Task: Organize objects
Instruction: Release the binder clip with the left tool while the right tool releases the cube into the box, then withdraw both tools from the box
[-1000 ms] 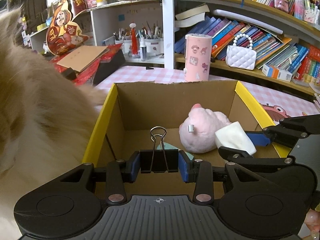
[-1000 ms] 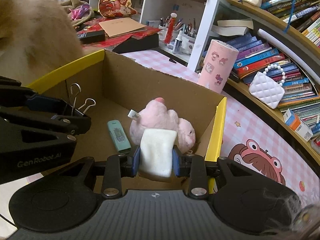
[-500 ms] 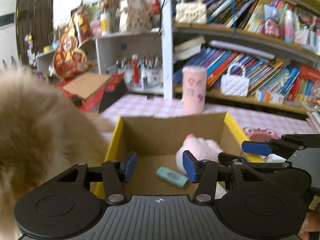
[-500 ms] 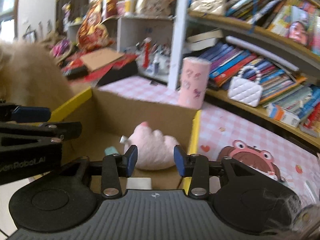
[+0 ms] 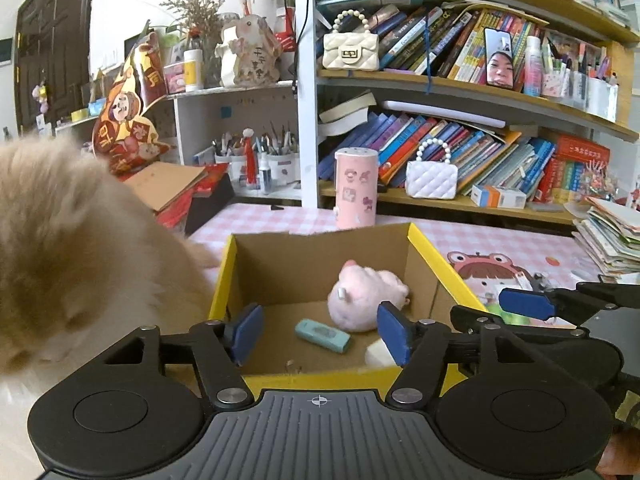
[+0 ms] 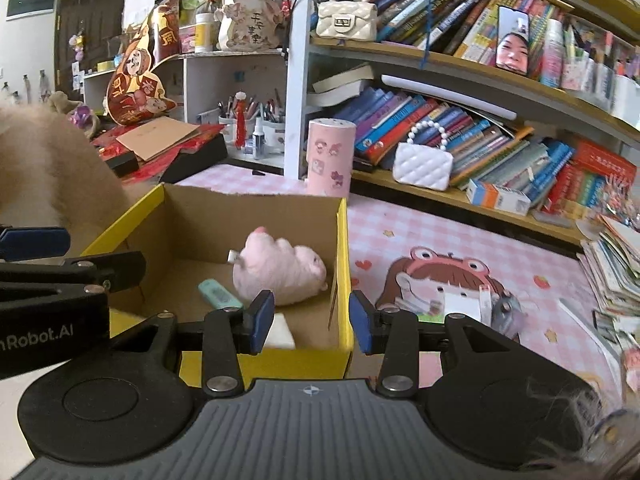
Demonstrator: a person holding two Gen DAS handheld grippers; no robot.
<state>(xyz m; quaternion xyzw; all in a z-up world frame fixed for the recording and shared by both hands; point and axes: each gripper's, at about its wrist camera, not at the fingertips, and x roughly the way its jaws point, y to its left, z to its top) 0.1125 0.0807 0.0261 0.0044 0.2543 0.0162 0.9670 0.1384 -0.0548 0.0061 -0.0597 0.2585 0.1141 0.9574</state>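
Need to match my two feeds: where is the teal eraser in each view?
Left wrist: teal eraser on the box floor, centre, between the tongs' pads.
Right wrist: left of centre, beyond the left pad.
Shared landmark: pink plush toy, just right of it.

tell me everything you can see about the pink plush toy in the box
The pink plush toy is a small, fuzzy, soft-looking lump lying on its side on the floor of the cardboard box, near the right wall. A small white tag sticks out of its left side. A mint-green eraser-like block lies just left of it. Neither gripper touches it.
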